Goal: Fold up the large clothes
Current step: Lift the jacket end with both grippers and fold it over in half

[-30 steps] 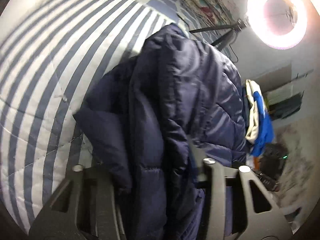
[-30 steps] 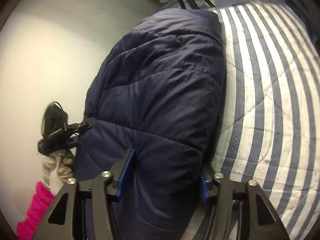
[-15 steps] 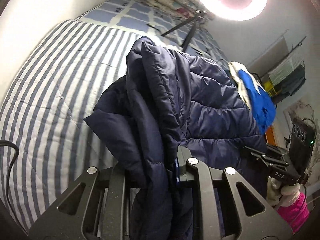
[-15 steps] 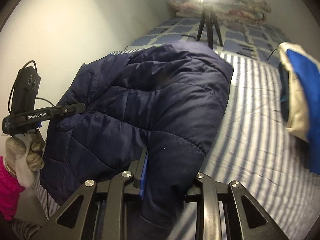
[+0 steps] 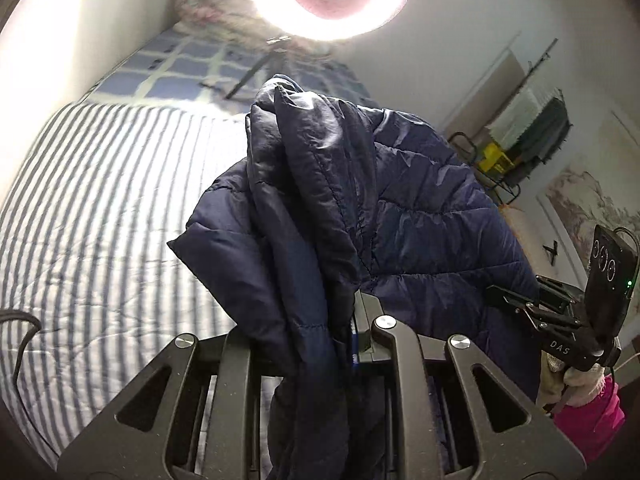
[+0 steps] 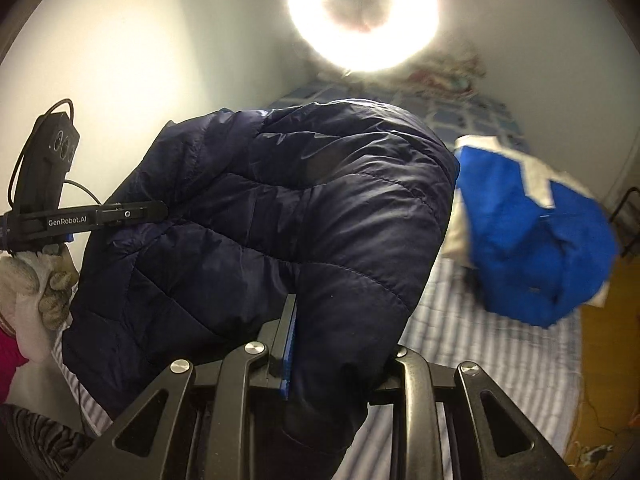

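Left wrist view: left gripper (image 5: 320, 332) fingers nearly together, clamped on a fold of the navy jacket (image 5: 360, 208), held above the striped bed (image 5: 100, 220). Right wrist view: right gripper (image 6: 336, 356) fingers narrowly apart, clamped on the jacket's other edge. Since a second ago both pairs have narrowed and the jacket has been lifted off the bed

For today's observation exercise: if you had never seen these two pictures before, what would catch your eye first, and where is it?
First the glaring ring light, high in both views above the far end of the bed. Then the dark blue puffer jacket filling the middle, held up off the striped cover, with the left gripper and the right gripper each shut on a fold of it. A bright blue and white garment lies on the bed to the right.
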The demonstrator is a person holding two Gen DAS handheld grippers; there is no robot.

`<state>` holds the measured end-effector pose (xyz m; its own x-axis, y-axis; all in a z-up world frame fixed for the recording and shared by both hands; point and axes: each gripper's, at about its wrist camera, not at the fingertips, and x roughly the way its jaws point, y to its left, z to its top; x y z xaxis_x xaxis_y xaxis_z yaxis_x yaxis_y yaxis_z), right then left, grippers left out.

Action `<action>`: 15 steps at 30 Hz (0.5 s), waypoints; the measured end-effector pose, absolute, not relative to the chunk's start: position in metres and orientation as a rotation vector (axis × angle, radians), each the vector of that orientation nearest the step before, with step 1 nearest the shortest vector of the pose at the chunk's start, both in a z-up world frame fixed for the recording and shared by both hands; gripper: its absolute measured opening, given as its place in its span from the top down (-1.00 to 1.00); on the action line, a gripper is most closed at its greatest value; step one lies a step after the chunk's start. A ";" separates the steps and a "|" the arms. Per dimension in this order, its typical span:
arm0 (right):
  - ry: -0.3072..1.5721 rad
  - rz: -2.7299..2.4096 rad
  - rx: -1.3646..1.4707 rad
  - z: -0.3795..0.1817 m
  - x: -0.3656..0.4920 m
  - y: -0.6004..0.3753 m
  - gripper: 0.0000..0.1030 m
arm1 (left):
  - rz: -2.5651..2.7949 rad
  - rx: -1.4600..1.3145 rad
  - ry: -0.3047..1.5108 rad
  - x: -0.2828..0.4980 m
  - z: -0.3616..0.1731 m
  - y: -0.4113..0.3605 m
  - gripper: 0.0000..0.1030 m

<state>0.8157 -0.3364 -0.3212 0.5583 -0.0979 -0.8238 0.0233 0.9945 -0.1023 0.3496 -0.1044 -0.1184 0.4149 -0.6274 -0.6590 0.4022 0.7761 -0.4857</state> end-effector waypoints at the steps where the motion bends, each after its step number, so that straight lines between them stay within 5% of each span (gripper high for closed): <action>1: 0.970 -0.080 -0.086 -0.317 0.812 -0.339 0.54 | -0.667 -0.271 0.935 0.347 -0.115 -0.111 0.68; 15: 0.867 -0.284 -0.205 -0.233 0.760 -0.424 0.56 | -0.818 -0.244 0.840 0.360 -0.067 -0.259 0.68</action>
